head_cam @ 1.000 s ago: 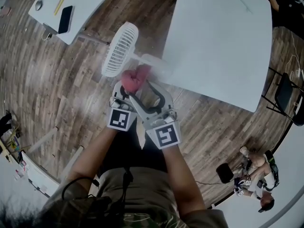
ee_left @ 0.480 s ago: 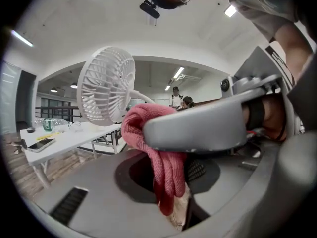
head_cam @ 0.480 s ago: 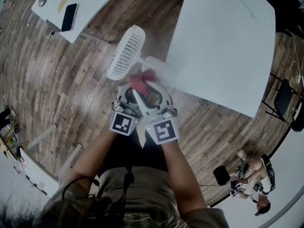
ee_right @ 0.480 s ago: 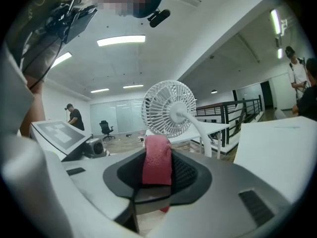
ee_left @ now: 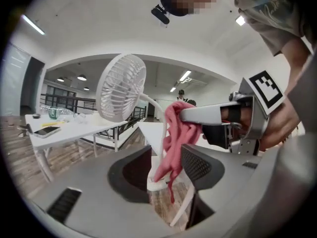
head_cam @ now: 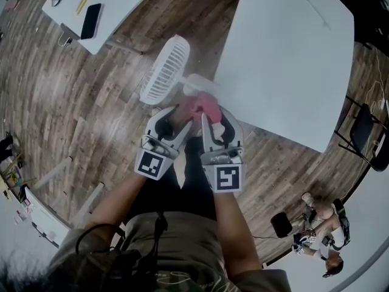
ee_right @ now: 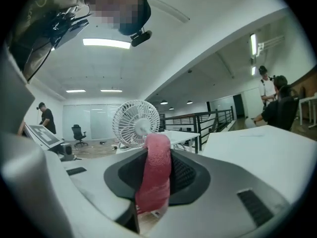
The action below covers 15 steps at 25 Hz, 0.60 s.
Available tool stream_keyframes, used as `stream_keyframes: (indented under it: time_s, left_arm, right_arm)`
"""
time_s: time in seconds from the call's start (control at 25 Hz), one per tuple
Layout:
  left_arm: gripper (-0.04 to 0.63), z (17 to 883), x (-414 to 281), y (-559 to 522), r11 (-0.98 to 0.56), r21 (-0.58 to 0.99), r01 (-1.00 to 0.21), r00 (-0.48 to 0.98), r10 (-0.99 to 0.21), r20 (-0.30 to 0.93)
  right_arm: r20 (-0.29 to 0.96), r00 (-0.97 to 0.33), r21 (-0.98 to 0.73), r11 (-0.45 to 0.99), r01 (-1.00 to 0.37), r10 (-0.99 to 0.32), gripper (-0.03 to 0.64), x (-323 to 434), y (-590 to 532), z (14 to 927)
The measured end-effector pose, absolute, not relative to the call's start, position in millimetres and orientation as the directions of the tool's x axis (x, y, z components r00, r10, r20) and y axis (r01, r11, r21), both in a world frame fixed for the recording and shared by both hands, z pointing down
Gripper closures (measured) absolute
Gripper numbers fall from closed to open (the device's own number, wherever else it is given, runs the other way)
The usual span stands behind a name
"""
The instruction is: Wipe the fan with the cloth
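The white fan (head_cam: 164, 70) stands on a stalk at the near edge of the big white table (head_cam: 285, 53), its round grille facing left. Just below it my right gripper (head_cam: 209, 113) is shut on the pink cloth (head_cam: 203, 105); its jaws have just been closing on it. In the right gripper view the cloth (ee_right: 154, 172) is pinched between the pads, with the fan (ee_right: 136, 123) ahead. My left gripper (head_cam: 174, 114) sits beside it, jaws just opened. In the left gripper view the cloth (ee_left: 174, 140) hangs loose from the right gripper (ee_left: 184, 114) between the left gripper's (ee_left: 166, 170) spread jaws.
A smaller white table (head_cam: 109, 5) with a dark phone (head_cam: 91, 20) stands at the upper left. A black chair (head_cam: 364, 123) is at the right edge and a seated person (head_cam: 322, 224) at the lower right. Wood floor lies all around.
The cloth has passed from the left gripper to the right one. The left jaws opened, the right jaws closed on it, and the right gripper moved rightward, away from the left.
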<state>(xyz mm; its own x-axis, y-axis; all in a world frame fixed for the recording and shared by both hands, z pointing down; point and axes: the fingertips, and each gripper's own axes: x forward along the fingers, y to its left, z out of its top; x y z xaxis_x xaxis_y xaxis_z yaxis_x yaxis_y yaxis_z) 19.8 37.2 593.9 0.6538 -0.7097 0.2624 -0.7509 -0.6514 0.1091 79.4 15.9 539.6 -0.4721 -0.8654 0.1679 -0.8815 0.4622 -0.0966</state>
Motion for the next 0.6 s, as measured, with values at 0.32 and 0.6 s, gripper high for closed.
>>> stream_keyframes:
  time_s: [0.32,0.6]
  left_arm:
    - [0.574,621.9,-33.2,31.3,-0.519,0.112,-0.847,0.525,-0.789,0.319]
    - [0.575,617.1,-42.5,32.3,-0.497,0.144,-0.856,0.516,-0.801,0.304]
  right_arm:
    - [0.118,-0.386,-0.122,0.373,-0.92,-0.915,0.515,113.6,-6.4,550.6]
    - [0.142,-0.391,-0.195,0.361,-0.912,-0.909,0.515,91.8,-25.3,574.9]
